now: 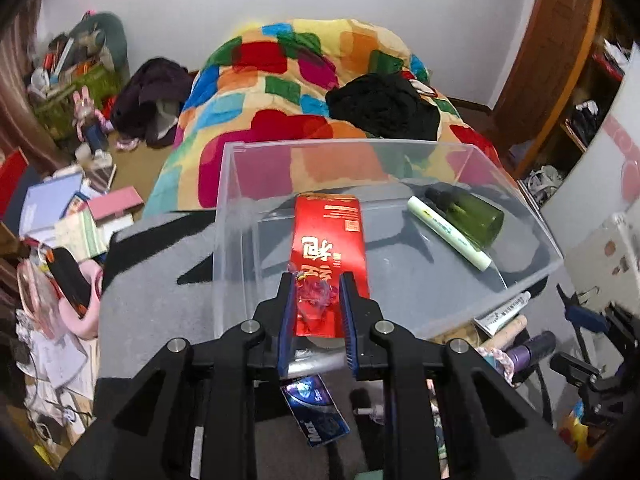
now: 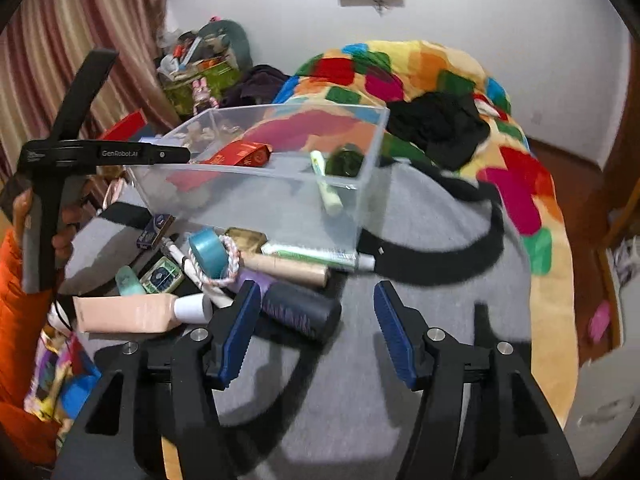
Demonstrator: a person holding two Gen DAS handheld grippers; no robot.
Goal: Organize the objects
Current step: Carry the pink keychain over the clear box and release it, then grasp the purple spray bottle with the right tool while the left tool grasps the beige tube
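Plainly "GenRobot.AI" on left tongs (image 1: 315, 298), clamped on clear wrapper (image 1: 314, 300); right tongs (image 2: 316, 330) apart, empty.

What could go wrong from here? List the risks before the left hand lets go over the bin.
1. The left gripper pinches a small crinkly wrapped item near the clear bin's front wall; released early, it may drop outside.
2. The right gripper hangs open beside the dark cylinder; a nudge could roll it across the grey cloth.
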